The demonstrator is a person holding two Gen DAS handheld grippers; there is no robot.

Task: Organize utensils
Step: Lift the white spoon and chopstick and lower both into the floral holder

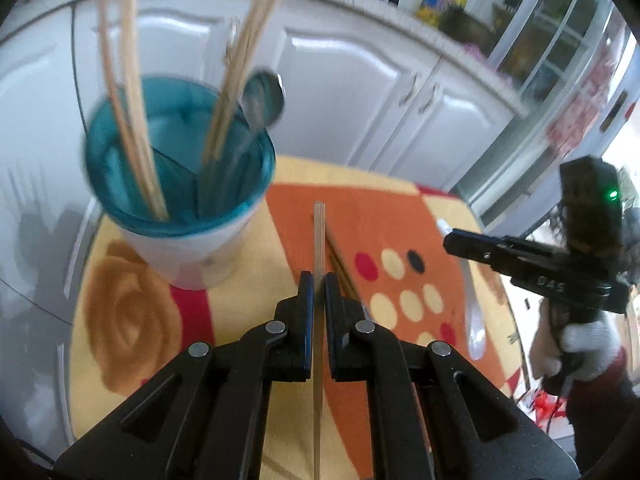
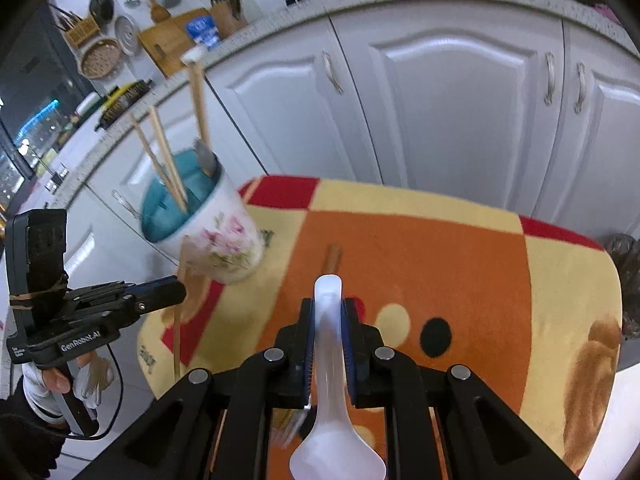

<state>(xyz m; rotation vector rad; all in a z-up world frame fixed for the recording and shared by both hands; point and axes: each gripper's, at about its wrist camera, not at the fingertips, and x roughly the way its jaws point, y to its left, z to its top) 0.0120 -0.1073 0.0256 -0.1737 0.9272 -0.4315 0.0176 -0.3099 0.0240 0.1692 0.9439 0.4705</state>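
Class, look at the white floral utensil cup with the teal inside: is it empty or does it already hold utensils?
Not empty: the white floral cup holds wooden chopsticks and a metal spoon, all sticking up above its rim.

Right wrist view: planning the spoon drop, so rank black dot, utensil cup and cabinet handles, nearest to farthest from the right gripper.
1. black dot, on the mat just right of the right gripper.
2. utensil cup, ahead-left.
3. cabinet handles, behind, on the doors.
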